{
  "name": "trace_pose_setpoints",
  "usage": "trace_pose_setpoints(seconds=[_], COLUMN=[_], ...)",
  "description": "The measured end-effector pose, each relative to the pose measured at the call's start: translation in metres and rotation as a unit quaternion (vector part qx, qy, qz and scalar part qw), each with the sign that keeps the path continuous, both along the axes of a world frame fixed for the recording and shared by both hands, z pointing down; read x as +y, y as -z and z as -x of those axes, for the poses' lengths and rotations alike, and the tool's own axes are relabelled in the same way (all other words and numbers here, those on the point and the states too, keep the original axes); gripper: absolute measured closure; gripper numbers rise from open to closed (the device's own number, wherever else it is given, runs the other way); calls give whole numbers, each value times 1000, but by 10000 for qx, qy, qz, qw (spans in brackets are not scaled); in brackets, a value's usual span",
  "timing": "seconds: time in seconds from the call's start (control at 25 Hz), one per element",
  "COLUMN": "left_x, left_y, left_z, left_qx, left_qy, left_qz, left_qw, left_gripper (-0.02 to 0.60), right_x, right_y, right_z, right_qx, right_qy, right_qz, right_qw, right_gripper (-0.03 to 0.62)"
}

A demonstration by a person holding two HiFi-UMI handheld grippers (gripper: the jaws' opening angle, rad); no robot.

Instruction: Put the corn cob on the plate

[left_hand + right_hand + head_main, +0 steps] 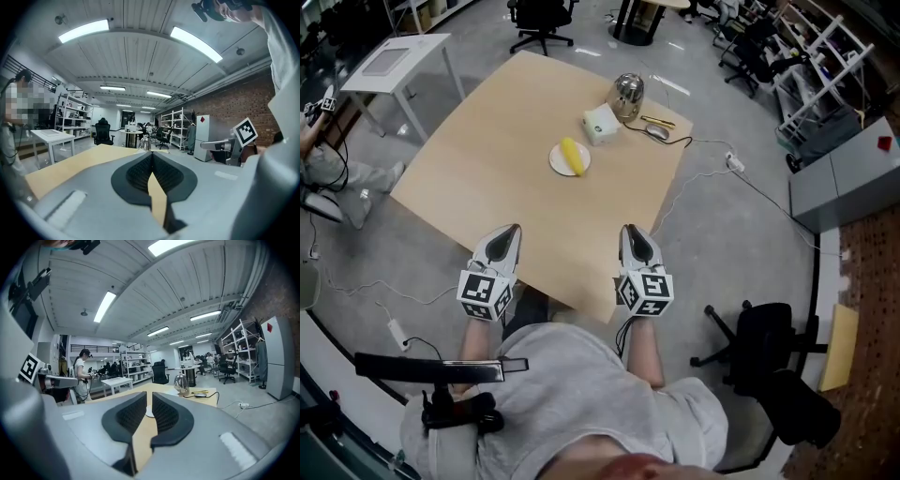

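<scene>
Over the near edge of the counter [478,173] you hold the left gripper [508,231] closed and empty, the right gripper [630,231] a slit apart, empty. Well beyond sits the plate [555,162], the corn [573,156] lying on it.

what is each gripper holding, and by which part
Nothing: left gripper and right gripper are both empty; the corn cob lies on the plate.

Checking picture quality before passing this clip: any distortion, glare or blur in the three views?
Head view: evenly lit and sharp, corn cob on the white plate readable, light streaks on the glossy floor. Left gripper view: heavy fisheye bending, dark corners, ceiling lights blown out, near fingers soft. Right gripper view: same bending and vignette, far table readable.
</scene>
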State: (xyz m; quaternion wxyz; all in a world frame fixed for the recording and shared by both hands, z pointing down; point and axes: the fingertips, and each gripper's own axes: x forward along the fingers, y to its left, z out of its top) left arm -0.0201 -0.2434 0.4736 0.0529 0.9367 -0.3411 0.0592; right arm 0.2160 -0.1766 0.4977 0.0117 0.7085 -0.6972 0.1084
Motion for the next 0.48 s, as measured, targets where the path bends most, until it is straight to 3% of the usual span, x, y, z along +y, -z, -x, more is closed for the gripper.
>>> trace_pose_setpoints(seconds=[0.16,0.48], left_x=[8,19], left_y=[2,3], left_z=[-8,-16], left_qx=[-9,-26], left_qy=[-102,-266], left_qz=[-40,-77], left_qw=[9999,9996], left_gripper=[561,561], right_x=[16,43], right_y=[2,-10], right_z=[-6,-4], right_qx=[59,108], right_qy=[-144,-191], right_qz=[-145,-33], right_qw=[9998,9998], right_gripper=[585,586])
